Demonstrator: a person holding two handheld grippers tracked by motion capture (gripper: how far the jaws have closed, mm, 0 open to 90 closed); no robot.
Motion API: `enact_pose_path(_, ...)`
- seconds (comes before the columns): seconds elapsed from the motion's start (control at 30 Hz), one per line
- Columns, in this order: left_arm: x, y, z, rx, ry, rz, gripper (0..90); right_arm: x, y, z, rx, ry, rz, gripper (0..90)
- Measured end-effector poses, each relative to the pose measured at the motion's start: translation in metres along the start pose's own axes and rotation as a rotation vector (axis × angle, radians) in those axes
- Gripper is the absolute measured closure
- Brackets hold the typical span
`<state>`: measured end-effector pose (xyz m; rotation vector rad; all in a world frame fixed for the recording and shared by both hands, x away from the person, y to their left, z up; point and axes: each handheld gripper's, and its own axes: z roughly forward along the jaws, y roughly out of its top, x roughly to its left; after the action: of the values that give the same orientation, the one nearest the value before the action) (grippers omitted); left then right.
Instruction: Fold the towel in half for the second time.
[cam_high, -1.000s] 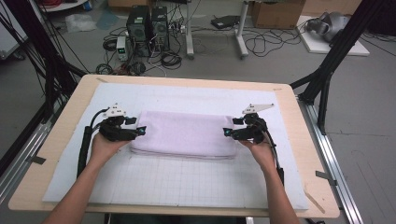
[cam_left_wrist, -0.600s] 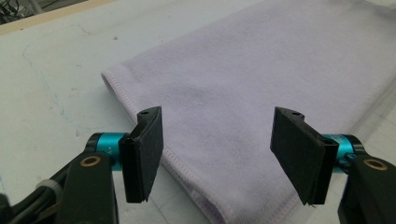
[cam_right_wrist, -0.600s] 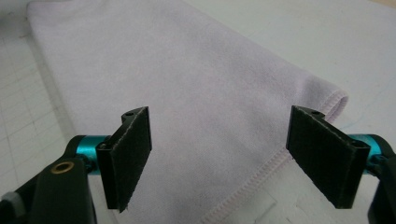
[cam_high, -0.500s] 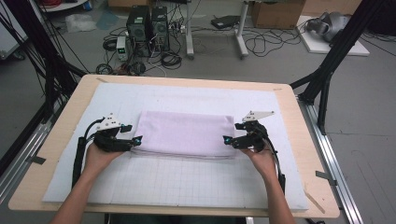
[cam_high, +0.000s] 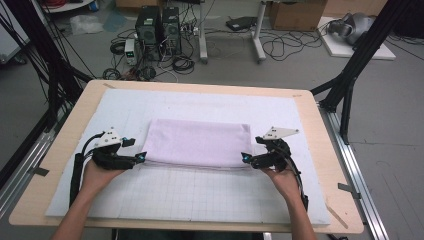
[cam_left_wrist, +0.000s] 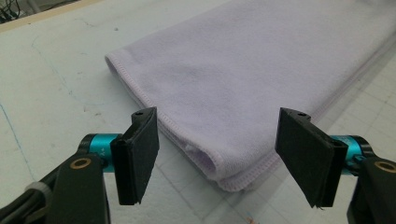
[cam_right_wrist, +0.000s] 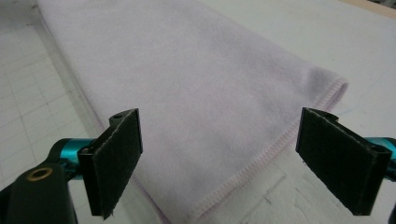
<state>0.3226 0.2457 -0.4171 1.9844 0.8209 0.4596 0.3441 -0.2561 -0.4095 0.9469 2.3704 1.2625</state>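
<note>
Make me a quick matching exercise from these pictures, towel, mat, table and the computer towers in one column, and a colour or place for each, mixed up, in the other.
1. towel
2. mat
3. table
4. computer towers

a. light wood, under the mat
b. lilac, folded
c. black, on the floor beyond the table
d. white, with a grid

Pairs: 1-b, 2-d, 3-a, 4-c

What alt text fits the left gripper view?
A folded pale lilac terry towel lies on a white gridded mat, its stitched near corner between the open left gripper, untouched by the black foam pads. Teal fittings back each pad.
</note>
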Motion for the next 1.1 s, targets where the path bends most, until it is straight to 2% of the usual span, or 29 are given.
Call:
enact_pose_path(0.3,-0.005,-0.007,-0.010,0.017,0.005,0.011,29.8,0.003,-0.011,-0.012,-0.001,-0.019,0.008,12.0)
enact_pose_path(0.47,-0.006,-0.013,-0.018,0.011,0.019,-0.008,29.1,0.006,-0.017,-0.018,-0.001,-0.018,0.016,12.0)
enact_pose_path(0.7,-0.011,-0.016,-0.025,0.015,0.029,-0.018,25.6,0.010,-0.026,-0.031,-0.029,-0.024,0.031,11.6)
enact_pose_path(1.1,-0.016,-0.022,-0.037,0.000,0.055,-0.032,22.6,0.019,-0.042,-0.046,-0.021,-0.046,0.028,11.6)
